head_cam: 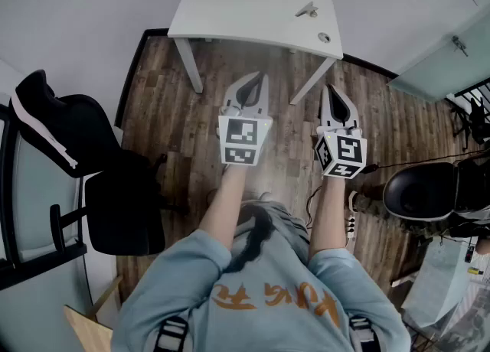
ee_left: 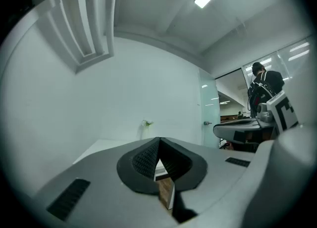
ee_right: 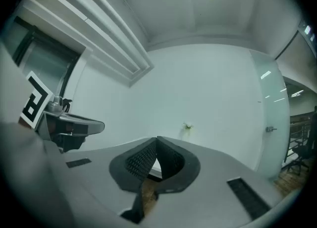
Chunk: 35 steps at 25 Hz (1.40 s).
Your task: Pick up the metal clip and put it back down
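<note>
Currently pre-approach: person stands on the wood floor (head_cam: 176, 113), well back from the white surface (head_cam: 245, 6), both arms held fwd at about waist level. Stance looks like a ready pose, tools aimed at the surface w/o reaching it. Nothing of the task seems started.

Black chair (head_cam: 99, 182) sits to the person's left, clear of the path.

Left claw (head_cam: 260, 76): its own view shows the tips (ee_left: 159, 139) meeting at the front. Only a thin wedge gap lies behind them, w/ the surface edge and floor visible through it. Closed, nothing held.

Right claw (head_cam: 331, 90): same picture in its own view, tips (ee_right: 157, 138) pressed together and no object btwn the pads. Closed, empty. It is the nearer tool to the target side, so prob. the one to do the pick. It would need to open first.

Metal clip (head_cam: 308, 11) lies on the surface toward the far right part, untouched and well apart from both claws. ID is a judgement, as the item is small in the head view.

Small round item (head_cam: 325, 37) lies near the clip, closer to the front right edge. Too small to ID.
</note>
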Motion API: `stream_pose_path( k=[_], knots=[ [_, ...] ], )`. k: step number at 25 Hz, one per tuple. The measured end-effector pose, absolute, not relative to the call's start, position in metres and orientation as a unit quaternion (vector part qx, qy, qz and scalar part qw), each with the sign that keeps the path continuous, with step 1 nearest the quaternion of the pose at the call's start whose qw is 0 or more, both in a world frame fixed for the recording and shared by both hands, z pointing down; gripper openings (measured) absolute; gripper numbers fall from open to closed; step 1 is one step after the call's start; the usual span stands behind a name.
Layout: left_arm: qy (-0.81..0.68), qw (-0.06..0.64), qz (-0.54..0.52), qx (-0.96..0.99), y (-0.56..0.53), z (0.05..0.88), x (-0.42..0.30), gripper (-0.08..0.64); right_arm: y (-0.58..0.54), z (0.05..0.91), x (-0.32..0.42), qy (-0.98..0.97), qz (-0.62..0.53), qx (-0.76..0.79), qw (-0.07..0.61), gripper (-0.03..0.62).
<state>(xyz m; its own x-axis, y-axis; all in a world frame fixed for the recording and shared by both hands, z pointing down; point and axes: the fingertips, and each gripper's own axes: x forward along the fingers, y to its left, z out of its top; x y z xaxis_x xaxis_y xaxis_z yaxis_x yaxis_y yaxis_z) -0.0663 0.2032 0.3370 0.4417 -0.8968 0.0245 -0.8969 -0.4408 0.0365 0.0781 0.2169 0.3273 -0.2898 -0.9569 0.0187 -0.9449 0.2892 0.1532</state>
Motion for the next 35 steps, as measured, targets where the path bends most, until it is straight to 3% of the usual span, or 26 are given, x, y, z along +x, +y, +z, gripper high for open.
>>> stream_pose_path(
  k=[8, 11, 22, 35],
  knots=[
    [-0.562, 0.052, -0.024, 0.825, 0.164, 0.342, -0.134, 0.023, 0.195, 0.331, 0.051, -0.796, -0.053, 0.601, 0.044, 0.012],
    [-0.576, 0.058, -0.044, 0.814, 0.144, 0.335, -0.149, 0.023, 0.183, 0.332, 0.081, -0.776, -0.044, 0.627, 0.049, 0.012],
    [-0.534, 0.062, 0.007, 0.843, 0.059, 0.379, -0.098, 0.023, 0.083, 0.361, 0.083, -0.791, -0.026, 0.610, 0.042, 0.012],
    [-0.551, 0.067, 0.037, 0.831, -0.199, 0.392, 0.002, 0.023, -0.190, 0.373, 0.200, -0.788, 0.009, 0.615, 0.010, 0.012]
  ],
)
